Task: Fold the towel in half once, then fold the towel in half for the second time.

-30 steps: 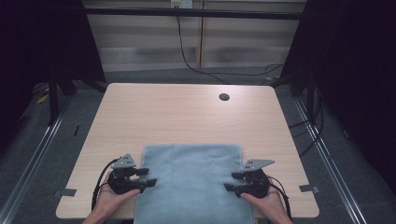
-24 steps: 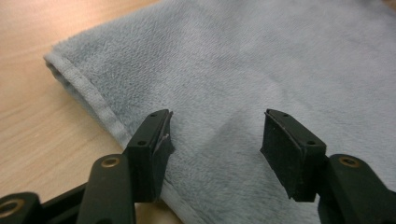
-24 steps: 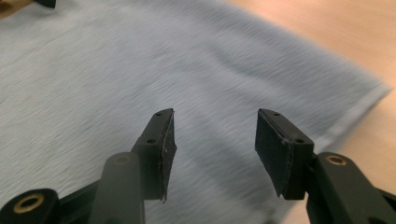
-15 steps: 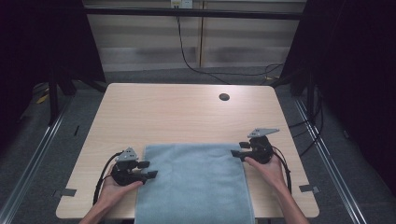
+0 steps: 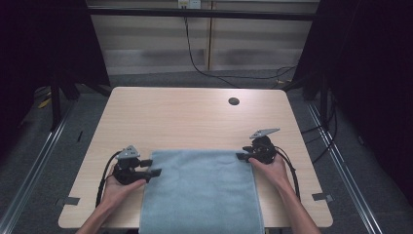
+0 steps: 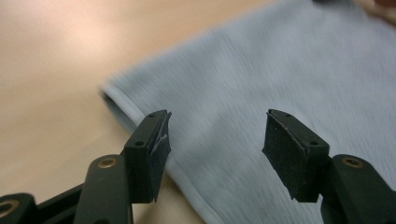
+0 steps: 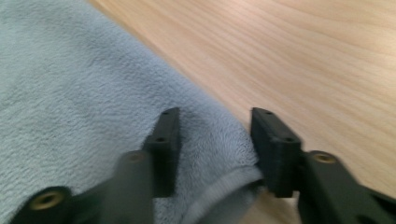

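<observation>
A light blue towel lies flat on the near half of the wooden table, its front end hanging over the near edge. My left gripper rests at the towel's left edge, a little behind the far left corner. In the left gripper view this gripper stands open over the towel hem, with nothing pressed. My right gripper is at the far right corner. Its jaws have just been closing, and in the right gripper view the towel corner lies between them, a gap still showing.
A dark round cable hole sits in the table near its far right. Bare wood stretches beyond the towel. A black cable hangs behind the table, and dark frame posts stand on both sides.
My right gripper has slid away from me along the towel's right edge to its far corner, and its jaws stand narrower. The left gripper has crept slightly farther along the left edge.
</observation>
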A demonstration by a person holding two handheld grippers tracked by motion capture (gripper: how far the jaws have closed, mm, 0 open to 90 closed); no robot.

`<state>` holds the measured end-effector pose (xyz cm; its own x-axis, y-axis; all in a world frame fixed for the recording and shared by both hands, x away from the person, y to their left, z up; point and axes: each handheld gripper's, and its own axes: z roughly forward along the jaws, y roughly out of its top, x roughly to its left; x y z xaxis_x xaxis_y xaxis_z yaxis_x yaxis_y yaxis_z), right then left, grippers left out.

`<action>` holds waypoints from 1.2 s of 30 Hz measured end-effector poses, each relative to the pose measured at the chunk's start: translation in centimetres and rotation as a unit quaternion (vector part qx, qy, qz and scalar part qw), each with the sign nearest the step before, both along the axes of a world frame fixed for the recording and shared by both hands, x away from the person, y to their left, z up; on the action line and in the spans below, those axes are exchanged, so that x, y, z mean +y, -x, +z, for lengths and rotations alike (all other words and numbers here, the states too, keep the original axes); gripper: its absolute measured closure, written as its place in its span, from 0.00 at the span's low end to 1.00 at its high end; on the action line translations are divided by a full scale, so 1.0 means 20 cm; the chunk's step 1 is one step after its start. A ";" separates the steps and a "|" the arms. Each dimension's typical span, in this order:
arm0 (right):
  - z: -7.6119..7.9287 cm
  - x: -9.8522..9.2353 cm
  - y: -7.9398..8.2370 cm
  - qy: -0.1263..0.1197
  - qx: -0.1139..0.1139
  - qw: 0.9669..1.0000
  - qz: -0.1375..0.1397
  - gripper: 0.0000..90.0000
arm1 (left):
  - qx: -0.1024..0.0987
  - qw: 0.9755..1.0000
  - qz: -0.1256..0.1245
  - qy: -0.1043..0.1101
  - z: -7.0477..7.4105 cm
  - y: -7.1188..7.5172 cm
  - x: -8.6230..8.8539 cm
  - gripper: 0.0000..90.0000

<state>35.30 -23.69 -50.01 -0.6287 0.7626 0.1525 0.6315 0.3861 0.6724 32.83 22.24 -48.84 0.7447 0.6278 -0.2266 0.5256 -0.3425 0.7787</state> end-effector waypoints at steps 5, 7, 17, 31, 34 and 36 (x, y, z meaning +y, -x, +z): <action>0.00 0.02 0.02 0.002 -0.003 1.000 0.008 0.86 | -0.006 1.000 0.022 -0.007 0.00 -0.15 0.01 0.41; 0.00 0.02 0.02 -0.001 -0.004 1.000 0.010 0.87 | 0.004 1.000 0.030 0.000 -0.05 -0.19 0.01 0.40; -0.01 0.01 0.02 -0.012 -0.004 1.000 0.008 0.88 | 0.005 1.000 -0.010 -0.023 -0.11 -0.20 -0.03 0.73; 0.04 0.00 0.03 -0.038 -0.013 0.999 0.000 0.93 | 0.012 1.000 -0.009 0.023 -0.05 -0.20 0.00 0.92; 0.09 -0.01 0.01 -0.060 -0.023 0.998 -0.002 0.93 | 0.007 0.999 0.004 0.043 -0.01 -0.22 0.01 0.92; 0.11 -0.02 0.00 -0.077 -0.031 0.997 -0.004 0.93 | 0.006 0.998 0.013 0.067 0.01 -0.23 0.01 0.92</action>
